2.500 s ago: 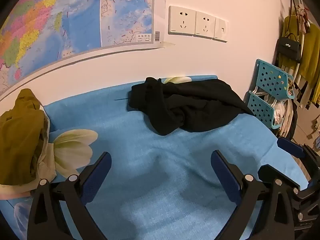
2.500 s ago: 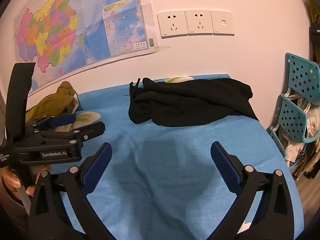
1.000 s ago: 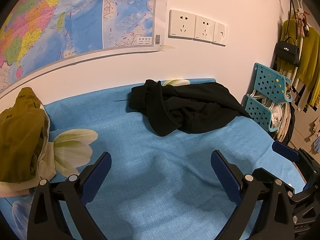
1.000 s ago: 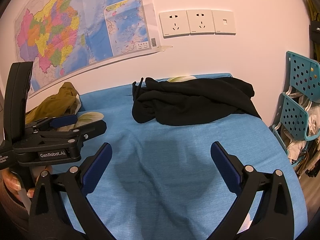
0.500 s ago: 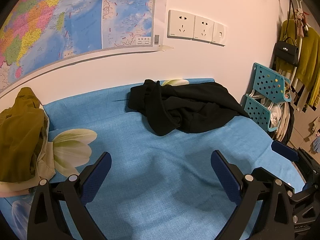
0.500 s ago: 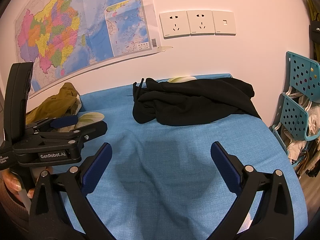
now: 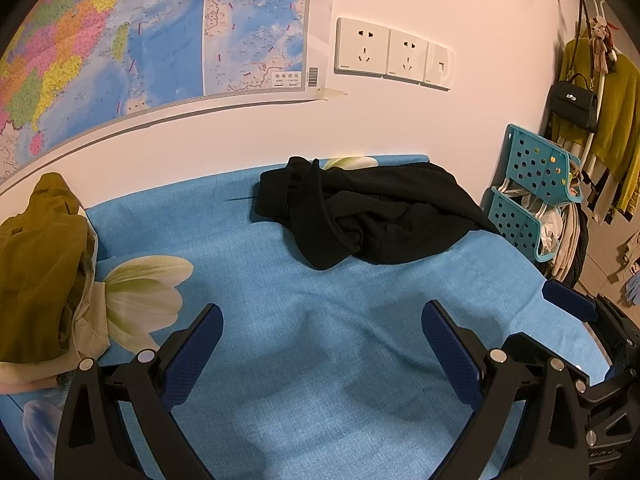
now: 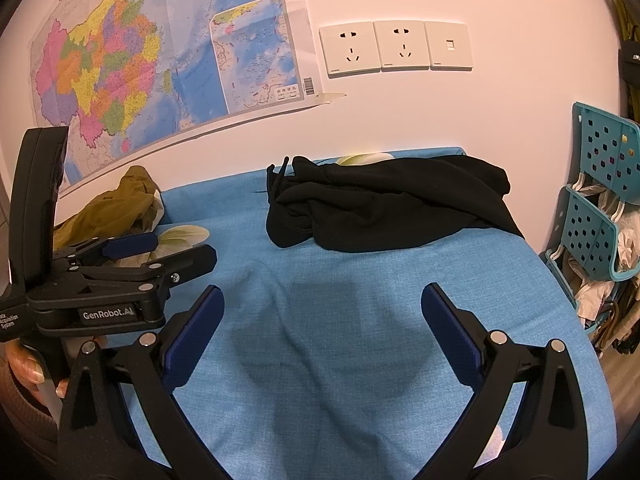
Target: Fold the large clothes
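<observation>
- Black garment (image 7: pixel 372 212) lies crumpled at the far edge of the bed (image 7: pixel 320 360), against the wall and towards the far right corner.
- Left gripper (image 7: pixel 320 344) hovers level over the near part of the blue sheet, jaws released wide and holding nothing, well short of the garment.
- Right gripper (image 8: pixel 320 328) hangs alongside, likewise spread and empty, aimed at the garment.
- In the right wrist view a hand (image 8: pixel 24 364) grips the left gripper's handle.
- Olive garment (image 7: pixel 40 264) sits heaped at the bed's far left corner.
</observation>
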Motion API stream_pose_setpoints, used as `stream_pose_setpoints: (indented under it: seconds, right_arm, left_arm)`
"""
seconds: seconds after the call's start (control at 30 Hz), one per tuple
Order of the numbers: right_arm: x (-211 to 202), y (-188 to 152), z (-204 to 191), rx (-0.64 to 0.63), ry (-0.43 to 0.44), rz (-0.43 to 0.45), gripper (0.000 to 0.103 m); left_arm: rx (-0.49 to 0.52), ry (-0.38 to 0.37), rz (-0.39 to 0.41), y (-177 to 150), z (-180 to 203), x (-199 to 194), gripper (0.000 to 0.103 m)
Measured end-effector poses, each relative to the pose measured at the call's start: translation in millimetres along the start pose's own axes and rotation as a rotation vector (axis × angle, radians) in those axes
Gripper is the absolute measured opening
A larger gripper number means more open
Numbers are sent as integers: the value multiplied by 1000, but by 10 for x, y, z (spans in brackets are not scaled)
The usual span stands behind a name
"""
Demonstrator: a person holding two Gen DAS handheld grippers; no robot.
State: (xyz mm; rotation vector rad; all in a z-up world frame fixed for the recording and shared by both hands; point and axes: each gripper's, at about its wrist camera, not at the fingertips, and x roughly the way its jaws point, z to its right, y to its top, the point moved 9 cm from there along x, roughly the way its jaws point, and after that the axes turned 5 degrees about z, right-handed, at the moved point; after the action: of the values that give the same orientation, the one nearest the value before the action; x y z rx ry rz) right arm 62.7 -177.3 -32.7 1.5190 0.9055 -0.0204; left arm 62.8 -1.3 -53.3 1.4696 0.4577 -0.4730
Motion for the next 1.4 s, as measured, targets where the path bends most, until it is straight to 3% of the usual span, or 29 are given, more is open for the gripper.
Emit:
stream_pose_setpoints:
  seconds: [0.7, 0.8, 0.9, 1.23, 1.3, 1.4]
  right_arm:
    - [92, 64, -8, -38, 11, -15, 97]
    - [200, 119, -4, -86, 8, -26, 97]
    - [426, 170, -18, -158, 1, -62, 97]
    - [1503, 140, -151, -461, -59, -199, 96]
    - [1653, 121, -225, -534, -66, -202, 91]
    - [1879, 104, -265, -623, -67, -230, 74]
  left_arm:
    - [-13, -20, -43, -48, 3, 83, 96]
    - [-36, -20, -70, -37, -100, 164, 96]
    - [-30, 38, -80, -8, -278, 271, 96]
    - [-37, 144, -120, 29, -753, 601, 96]
    - [-43, 149, -127, 27, -800, 649, 96]
    - [-36, 161, -139, 25, -843, 718, 96]
